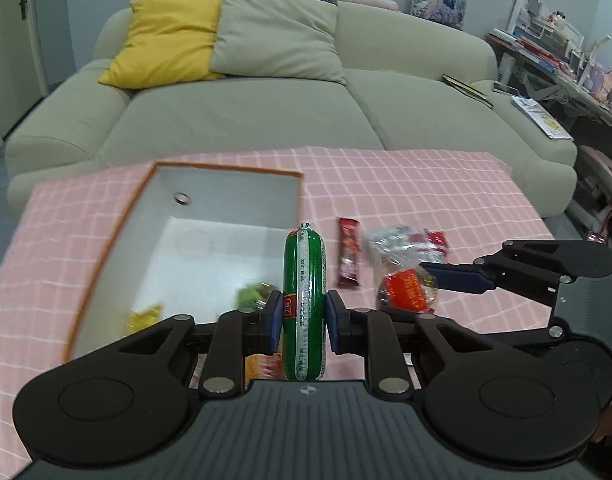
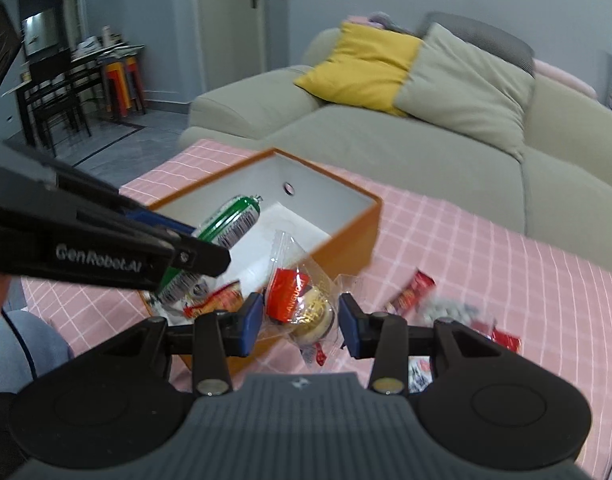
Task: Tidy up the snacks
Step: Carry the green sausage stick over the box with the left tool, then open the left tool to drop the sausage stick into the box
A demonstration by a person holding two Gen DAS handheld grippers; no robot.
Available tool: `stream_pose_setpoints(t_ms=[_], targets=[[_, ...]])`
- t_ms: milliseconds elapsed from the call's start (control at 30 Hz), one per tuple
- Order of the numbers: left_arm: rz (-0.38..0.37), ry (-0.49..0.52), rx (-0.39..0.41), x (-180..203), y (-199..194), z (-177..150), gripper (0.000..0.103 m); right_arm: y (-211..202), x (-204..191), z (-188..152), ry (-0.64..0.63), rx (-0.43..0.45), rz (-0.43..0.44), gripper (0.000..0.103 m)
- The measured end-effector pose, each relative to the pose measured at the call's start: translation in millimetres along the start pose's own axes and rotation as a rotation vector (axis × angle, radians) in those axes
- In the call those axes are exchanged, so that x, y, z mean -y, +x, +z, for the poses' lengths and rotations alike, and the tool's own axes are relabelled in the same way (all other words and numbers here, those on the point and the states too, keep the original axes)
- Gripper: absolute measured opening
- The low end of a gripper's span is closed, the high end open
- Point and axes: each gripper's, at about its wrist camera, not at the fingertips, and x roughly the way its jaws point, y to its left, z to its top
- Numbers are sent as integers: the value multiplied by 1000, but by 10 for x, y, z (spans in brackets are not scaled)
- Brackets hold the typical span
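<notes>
My left gripper [image 1: 304, 322] is shut on a green sausage stick [image 1: 304, 300] and holds it upright at the near right edge of the orange box [image 1: 106, 248]; the stick also shows in the right wrist view [image 2: 226, 226]. My right gripper [image 2: 300, 322] is shut on a clear-wrapped pastry with a red label [image 2: 302, 304], lifted beside the box's [image 2: 345, 240] near corner. The pastry also shows in the left wrist view [image 1: 407, 292]. The white-lined box holds a green snack [image 1: 254, 294] and a yellow one [image 1: 146, 316].
A brown-red snack bar [image 1: 349, 254] and a clear packet with red packs [image 1: 405, 240] lie on the pink checked tablecloth [image 1: 425, 184] right of the box. A grey-green sofa [image 1: 266, 100] stands behind the table. A cluttered desk [image 1: 553, 64] is at the far right.
</notes>
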Motion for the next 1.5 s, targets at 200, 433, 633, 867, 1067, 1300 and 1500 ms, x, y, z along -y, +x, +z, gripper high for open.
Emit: stream_pose_setpoints(t_ms=[200, 433, 633, 867, 1067, 1300, 1500], targets=[[48, 28, 4, -274, 48, 157, 24, 265, -86, 262, -78, 12, 52, 39], [79, 30, -42, -578, 356, 309, 24, 719, -156, 609, -161, -17, 59, 39], [96, 32, -113, -806, 689, 357, 24, 1206, -318, 723, -277, -81, 69, 39], [88, 20, -199, -977, 1020, 307, 24, 1717, -376, 670, -363, -174, 80, 39], [75, -18, -246, -1074, 1276, 284, 24, 2075, -358, 629, -388, -240, 86, 39], [62, -44, -299, -1155, 1523, 218, 24, 2268, -384, 593, -412, -265, 86, 39], [60, -74, -332, -1242, 1669, 166, 24, 2415, -391, 570, -432, -283, 83, 40]])
